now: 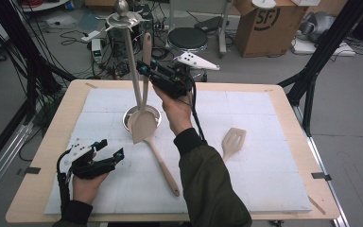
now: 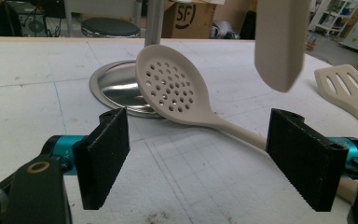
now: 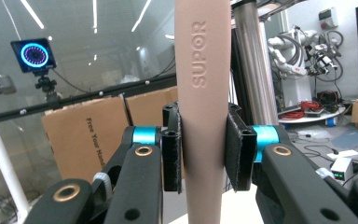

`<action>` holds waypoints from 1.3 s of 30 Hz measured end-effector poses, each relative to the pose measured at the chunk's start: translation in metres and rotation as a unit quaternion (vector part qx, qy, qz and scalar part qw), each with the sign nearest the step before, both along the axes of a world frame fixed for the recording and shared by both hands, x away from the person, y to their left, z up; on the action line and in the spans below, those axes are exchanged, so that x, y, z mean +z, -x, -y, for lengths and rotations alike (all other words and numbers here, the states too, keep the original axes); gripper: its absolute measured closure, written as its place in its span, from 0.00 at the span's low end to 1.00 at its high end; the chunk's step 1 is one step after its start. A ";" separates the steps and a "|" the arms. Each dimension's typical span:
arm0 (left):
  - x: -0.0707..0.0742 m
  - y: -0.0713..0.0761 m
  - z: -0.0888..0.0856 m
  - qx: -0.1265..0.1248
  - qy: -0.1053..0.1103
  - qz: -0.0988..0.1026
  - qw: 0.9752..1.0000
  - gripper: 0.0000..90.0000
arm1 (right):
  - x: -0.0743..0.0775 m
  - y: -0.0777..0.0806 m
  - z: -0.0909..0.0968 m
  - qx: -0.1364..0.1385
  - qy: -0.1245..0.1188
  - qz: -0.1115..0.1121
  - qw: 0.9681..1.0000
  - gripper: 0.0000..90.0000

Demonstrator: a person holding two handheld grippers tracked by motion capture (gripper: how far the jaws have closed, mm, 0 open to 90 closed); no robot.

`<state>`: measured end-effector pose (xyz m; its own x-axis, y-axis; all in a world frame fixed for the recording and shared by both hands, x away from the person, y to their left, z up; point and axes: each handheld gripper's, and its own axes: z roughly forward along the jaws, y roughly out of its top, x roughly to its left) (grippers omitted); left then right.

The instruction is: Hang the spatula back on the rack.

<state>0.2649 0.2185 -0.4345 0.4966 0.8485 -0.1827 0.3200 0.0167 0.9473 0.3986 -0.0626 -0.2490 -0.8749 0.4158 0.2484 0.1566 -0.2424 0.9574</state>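
My right fingers [image 3: 203,149] are gripping the spatula [image 1: 144,120] handle beside the stand [image 1: 131,66]; my left fingers [image 2: 209,158] are hanging open above the surface [image 1: 264,184].

We see a beige spatula [image 1: 144,120] clamped between black pads [image 3: 239,144] with turquoise collars. A cream skimmer [image 2: 172,86] dotted with round holes lies on the white mat [image 1: 264,179], beside a shiny silver stand base [image 2: 114,88].

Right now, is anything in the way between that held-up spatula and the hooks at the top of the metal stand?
Nothing visible blocks it. The right gripper holds the spatula upright beside the stand's pole, its handle tip just below the hook ring.
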 end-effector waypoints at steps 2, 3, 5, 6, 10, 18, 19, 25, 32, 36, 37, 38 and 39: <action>0.000 0.001 0.001 -0.002 0.003 0.000 1.000 0.24 | -0.001 0.000 -0.002 -0.006 0.005 0.000 1.000 0.80; 0.000 0.001 0.002 -0.002 0.001 0.001 1.000 0.24 | -0.002 -0.001 -0.003 -0.007 0.009 0.002 1.000 0.80; 0.000 0.000 0.001 -0.004 0.000 0.002 1.000 0.24 | -0.002 -0.002 -0.005 -0.008 0.015 -0.001 1.000 0.80; 0.000 0.000 0.001 -0.003 -0.002 0.002 1.000 0.24 | -0.001 -0.003 -0.007 -0.010 0.017 -0.002 1.000 0.80; -0.002 -0.002 0.001 -0.003 0.000 -0.002 1.000 0.24 | 0.004 -0.005 -0.013 -0.008 0.023 -0.004 1.000 0.80; -0.003 -0.002 -0.001 -0.001 0.001 -0.001 1.000 0.24 | 0.011 -0.006 -0.018 -0.015 0.022 0.006 1.000 0.80; -0.003 -0.003 -0.001 -0.002 0.000 -0.001 1.000 0.24 | 0.010 -0.006 -0.018 -0.014 0.022 0.004 1.000 0.80; -0.004 -0.005 0.001 -0.004 -0.002 -0.003 1.000 0.25 | 0.013 -0.009 -0.018 -0.021 0.034 0.005 0.999 0.80; -0.004 -0.004 0.000 -0.002 0.006 -0.002 1.000 0.25 | 0.018 -0.010 -0.025 -0.023 0.054 0.015 0.998 0.80; -0.004 -0.005 -0.001 -0.002 0.005 -0.002 1.000 0.25 | 0.018 -0.010 -0.028 -0.019 0.060 0.015 0.998 0.80; -0.004 -0.005 -0.001 -0.003 0.003 -0.001 1.000 0.25 | 0.018 -0.010 -0.028 -0.020 0.061 0.014 0.998 0.80; -0.003 -0.004 -0.001 -0.003 0.004 -0.001 1.000 0.25 | 0.017 -0.011 -0.028 -0.021 0.063 0.015 0.998 0.80; -0.004 -0.005 -0.001 -0.002 0.005 -0.001 1.000 0.25 | 0.017 -0.012 -0.029 -0.022 0.064 0.016 0.998 0.80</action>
